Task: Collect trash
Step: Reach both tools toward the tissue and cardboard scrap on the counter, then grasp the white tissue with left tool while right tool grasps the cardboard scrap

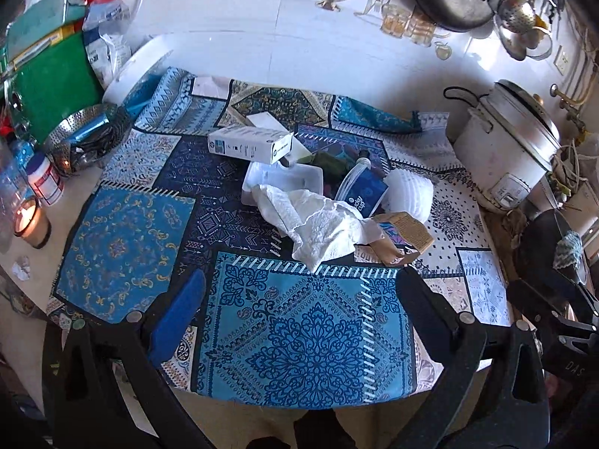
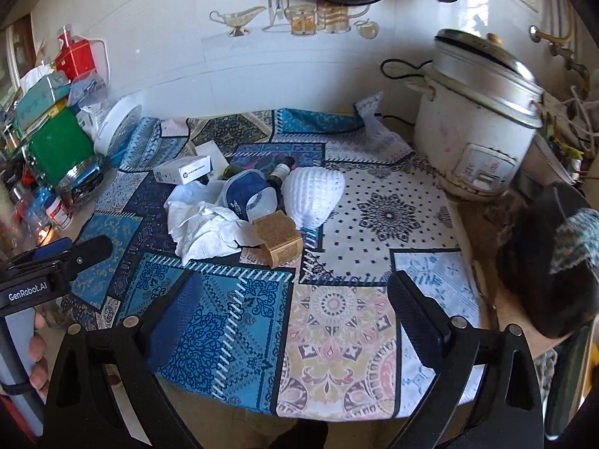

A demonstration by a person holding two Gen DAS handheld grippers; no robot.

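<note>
Dark bottle (image 2: 281, 172) half-hidden under trash

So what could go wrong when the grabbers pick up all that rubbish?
1. A lit candle burns at the table's left edge. Crumpled paper towel swung that way might catch fire.
2. The rubbish is heaped together: pulling the paper towel could drag the brown carton or knock the white box off the plastic tub.
3. A dark bottle lies on its side in the pile and might roll away if bumped.
</note>
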